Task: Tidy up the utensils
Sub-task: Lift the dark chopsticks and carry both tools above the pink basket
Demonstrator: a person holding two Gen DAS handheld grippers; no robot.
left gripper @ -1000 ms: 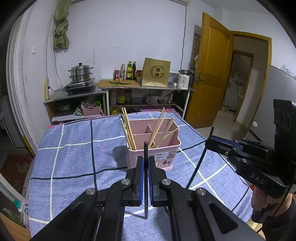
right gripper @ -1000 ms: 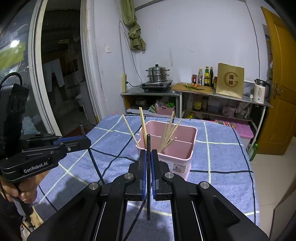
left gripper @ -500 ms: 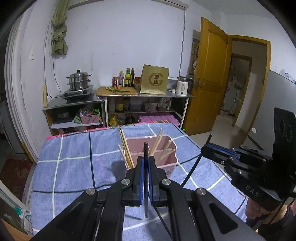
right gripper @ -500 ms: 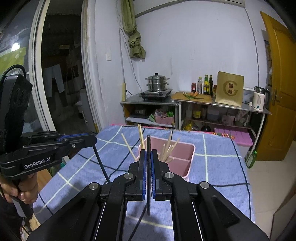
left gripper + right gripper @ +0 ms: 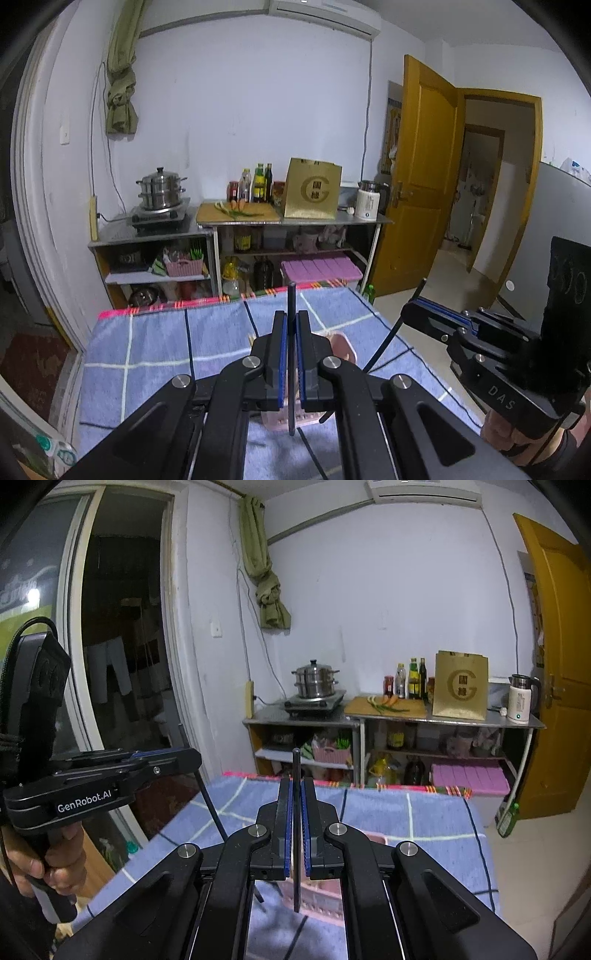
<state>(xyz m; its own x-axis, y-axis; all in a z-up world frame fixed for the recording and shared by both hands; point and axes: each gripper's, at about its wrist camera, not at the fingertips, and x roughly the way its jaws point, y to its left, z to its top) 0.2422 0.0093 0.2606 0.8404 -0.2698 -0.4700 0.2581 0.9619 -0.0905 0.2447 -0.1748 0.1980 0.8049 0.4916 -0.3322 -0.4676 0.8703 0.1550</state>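
Two claws, one chopstick each

Left gripper (image 5: 291,325) and right gripper (image 5: 296,794) each pinch a thin black chopstick (image 5: 291,354) above the pink plastic utensil holder (image 5: 317,897).

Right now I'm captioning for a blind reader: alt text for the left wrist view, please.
The left claw is shut on a black chopstick above a blue checked tablecloth, largely hiding a pink utensil holder. At right, the right claw holds another black chopstick.

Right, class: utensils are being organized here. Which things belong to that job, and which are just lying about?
Job:
left gripper
right gripper
black chopsticks
pink holder

Lying about:
steamer pot
kettle
cutting board
bottles
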